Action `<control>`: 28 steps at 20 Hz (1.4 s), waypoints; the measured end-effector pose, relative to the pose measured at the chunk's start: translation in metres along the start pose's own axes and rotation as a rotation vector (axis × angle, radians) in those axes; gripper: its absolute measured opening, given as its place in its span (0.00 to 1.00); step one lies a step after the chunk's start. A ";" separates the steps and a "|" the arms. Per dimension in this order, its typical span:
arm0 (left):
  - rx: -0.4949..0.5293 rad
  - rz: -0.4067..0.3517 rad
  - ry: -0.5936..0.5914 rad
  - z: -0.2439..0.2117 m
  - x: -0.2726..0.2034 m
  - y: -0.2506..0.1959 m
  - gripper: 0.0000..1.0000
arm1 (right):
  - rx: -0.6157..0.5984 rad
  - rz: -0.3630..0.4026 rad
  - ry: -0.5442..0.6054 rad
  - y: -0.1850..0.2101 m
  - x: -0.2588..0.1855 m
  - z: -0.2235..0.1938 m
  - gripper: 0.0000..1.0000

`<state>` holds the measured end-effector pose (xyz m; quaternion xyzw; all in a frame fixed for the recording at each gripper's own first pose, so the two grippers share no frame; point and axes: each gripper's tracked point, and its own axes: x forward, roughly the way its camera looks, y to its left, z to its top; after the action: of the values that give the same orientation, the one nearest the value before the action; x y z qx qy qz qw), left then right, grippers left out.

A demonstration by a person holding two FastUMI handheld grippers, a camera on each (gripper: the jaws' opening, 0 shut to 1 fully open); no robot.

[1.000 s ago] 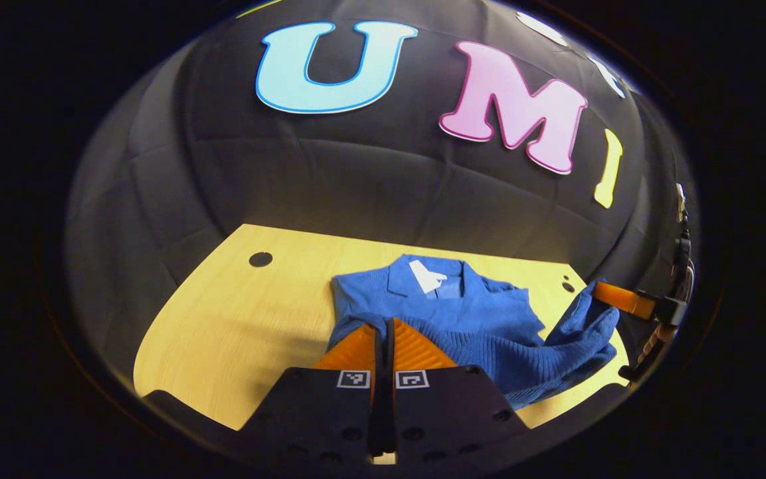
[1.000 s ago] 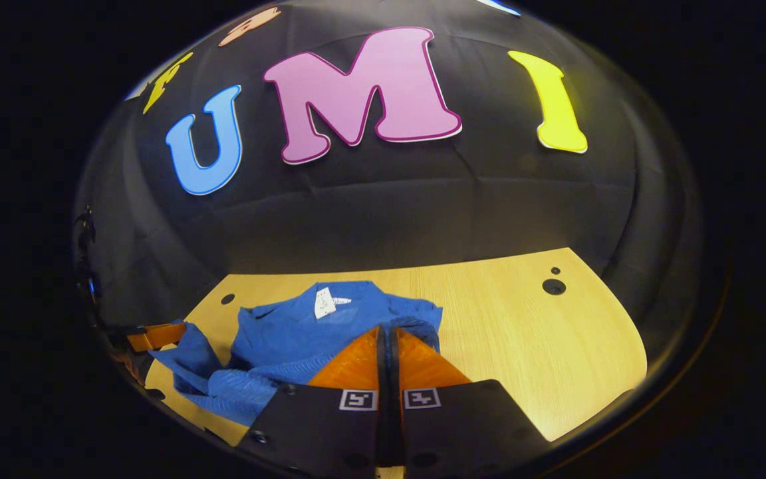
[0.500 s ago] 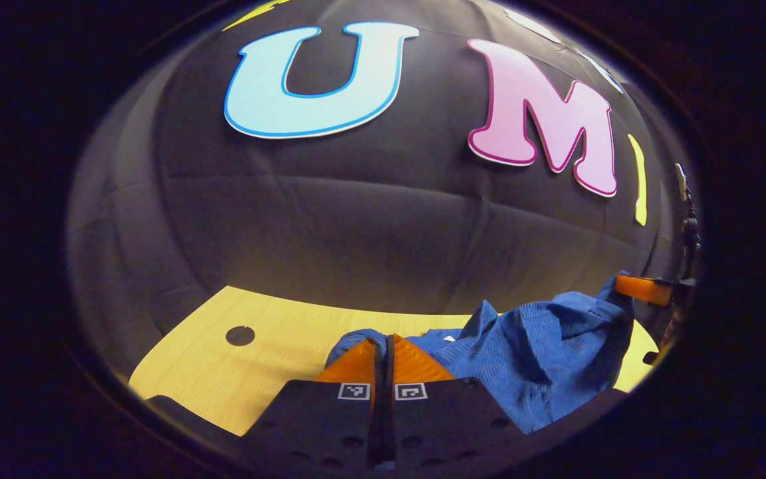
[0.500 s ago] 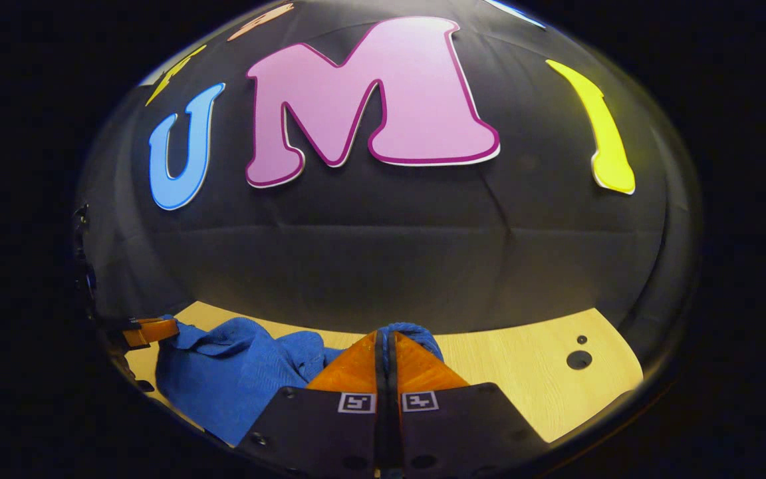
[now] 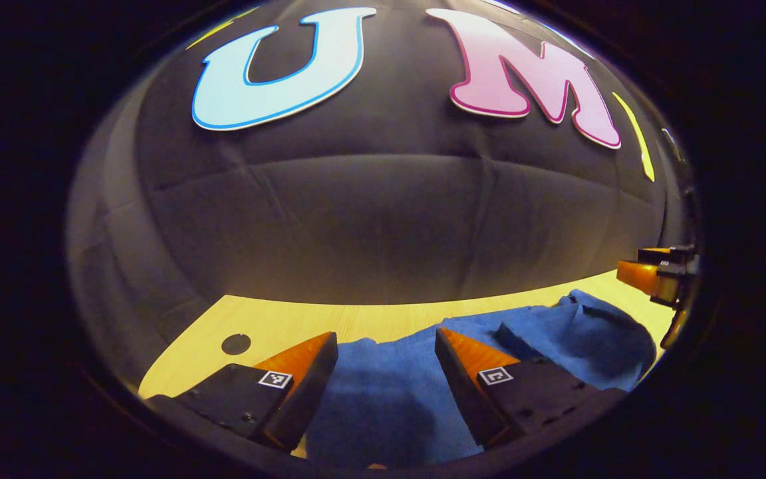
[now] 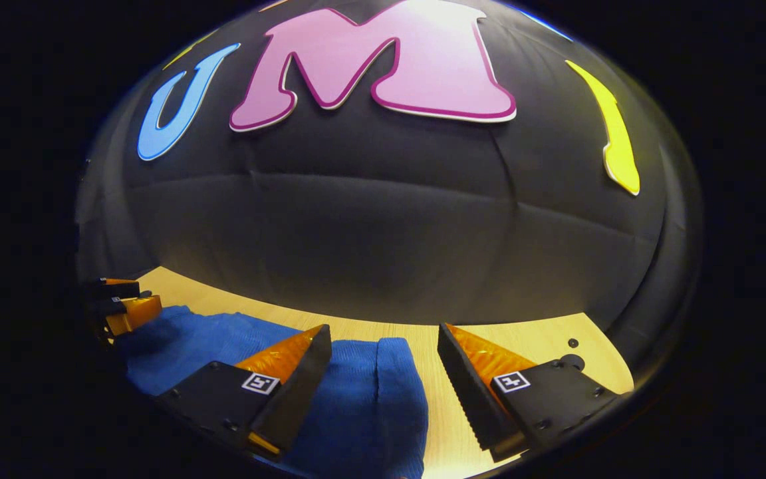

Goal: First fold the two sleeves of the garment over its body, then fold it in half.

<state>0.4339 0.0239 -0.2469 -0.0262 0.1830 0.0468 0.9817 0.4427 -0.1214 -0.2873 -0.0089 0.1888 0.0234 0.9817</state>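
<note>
Garment (image 5: 383,399) lies between both tongs (image 5: 386,342) (image 6: 383,336), spread apart; table (image 6: 542,339) hole right.

Left gripper (image 5: 386,342) spread wide above a blue knit garment (image 5: 383,399)

The fingers stand apart with cloth lying between and beneath them, gripping nothing. The garment lies folded on the pale wooden table (image 5: 276,322), which has a dark round hole (image 5: 235,344). At the right edge, the other gripper (image 5: 655,273) hovers just beyond the cloth.

Garment (image 5: 383,399): blue ribbed knit cloth, matt. Table (image 5: 290,322): pale wood grain, smooth.
</note>
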 end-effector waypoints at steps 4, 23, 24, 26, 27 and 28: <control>-0.076 -0.031 0.006 0.015 -0.052 -0.018 0.86 | -0.004 -0.021 -0.043 -0.006 -0.034 0.016 1.00; -0.125 -0.032 -0.185 0.042 -0.429 -0.028 0.83 | -0.053 0.089 -0.097 0.054 -0.376 0.066 0.99; -0.131 -0.046 -0.174 0.036 -0.442 -0.031 0.83 | -0.049 0.104 -0.103 0.062 -0.391 0.072 0.99; -0.101 -0.060 -0.155 0.023 -0.463 -0.036 0.84 | -0.060 0.115 -0.130 0.071 -0.421 0.084 0.99; -0.078 -0.067 -0.150 0.017 -0.472 -0.039 0.84 | -0.064 0.115 -0.153 0.072 -0.433 0.090 1.00; -0.058 -0.067 -0.149 0.013 -0.480 -0.040 0.84 | -0.066 0.120 -0.176 0.075 -0.442 0.095 0.96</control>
<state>-0.0033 -0.0543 -0.0596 -0.0574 0.1068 0.0210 0.9924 0.0637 -0.0629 -0.0360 -0.0277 0.1010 0.0892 0.9905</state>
